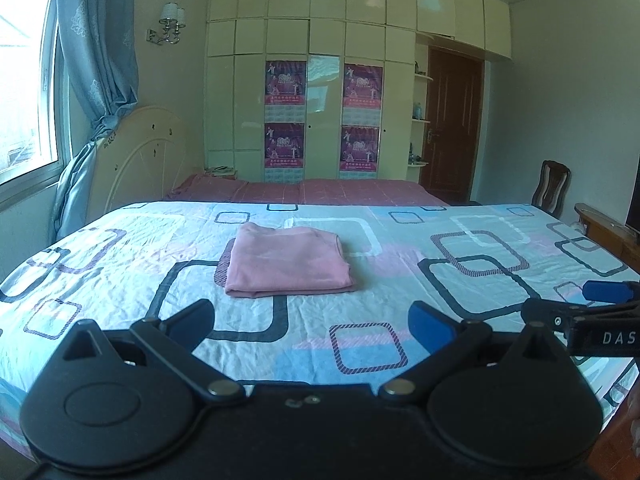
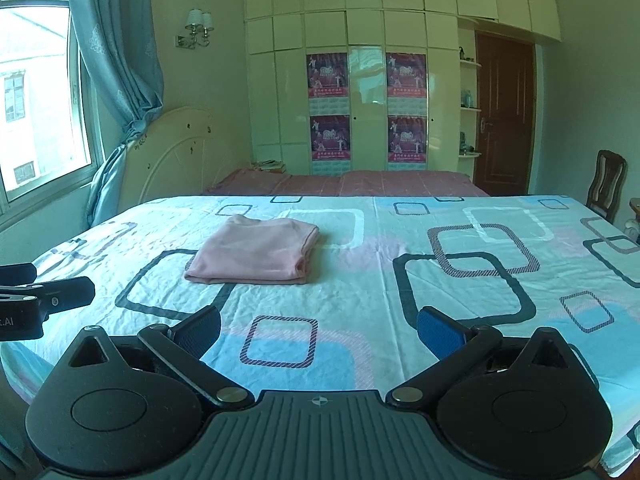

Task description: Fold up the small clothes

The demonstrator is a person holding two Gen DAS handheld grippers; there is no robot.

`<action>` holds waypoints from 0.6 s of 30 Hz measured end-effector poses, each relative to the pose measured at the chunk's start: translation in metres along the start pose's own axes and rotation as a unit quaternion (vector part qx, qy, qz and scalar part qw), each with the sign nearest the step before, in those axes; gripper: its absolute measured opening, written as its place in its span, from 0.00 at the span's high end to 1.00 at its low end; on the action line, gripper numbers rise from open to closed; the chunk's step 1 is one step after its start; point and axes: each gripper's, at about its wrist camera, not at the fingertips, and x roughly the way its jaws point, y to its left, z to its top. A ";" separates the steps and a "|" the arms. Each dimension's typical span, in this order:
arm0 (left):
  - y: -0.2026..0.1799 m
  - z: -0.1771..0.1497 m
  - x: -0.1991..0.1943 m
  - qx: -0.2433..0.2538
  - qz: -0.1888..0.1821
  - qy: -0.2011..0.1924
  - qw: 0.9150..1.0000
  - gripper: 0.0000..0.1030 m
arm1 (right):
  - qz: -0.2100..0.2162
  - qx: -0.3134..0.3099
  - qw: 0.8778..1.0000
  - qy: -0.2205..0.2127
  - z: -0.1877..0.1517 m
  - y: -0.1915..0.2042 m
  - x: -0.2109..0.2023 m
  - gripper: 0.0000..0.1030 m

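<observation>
A pink garment [image 1: 286, 260] lies folded into a neat rectangle on the patterned bed sheet [image 1: 400, 280]; the right wrist view shows the same pink garment [image 2: 256, 250] left of centre. My left gripper [image 1: 312, 324] is open above the near edge of the bed, short of the garment, with nothing between its fingers. My right gripper [image 2: 318, 330] is also open and empty, held back from the garment and to its right. Each view catches the other gripper at its side: the right one [image 1: 592, 304] and the left one [image 2: 44, 292].
The bed sheet [image 2: 460, 280] with square outlines covers a wide flat surface. Beyond it lies a pink-covered bed [image 1: 312, 192], a white headboard [image 1: 140, 152] and tall cupboards [image 1: 320, 80]. A window and blue curtain [image 1: 100, 60] stand left; a wooden chair [image 1: 554, 186] and door [image 1: 452, 120] stand right.
</observation>
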 end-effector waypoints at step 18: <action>-0.003 0.002 0.001 0.005 0.000 -0.002 1.000 0.00 | 0.008 -0.005 1.000 -0.007 0.008 -0.002 -0.001 0.00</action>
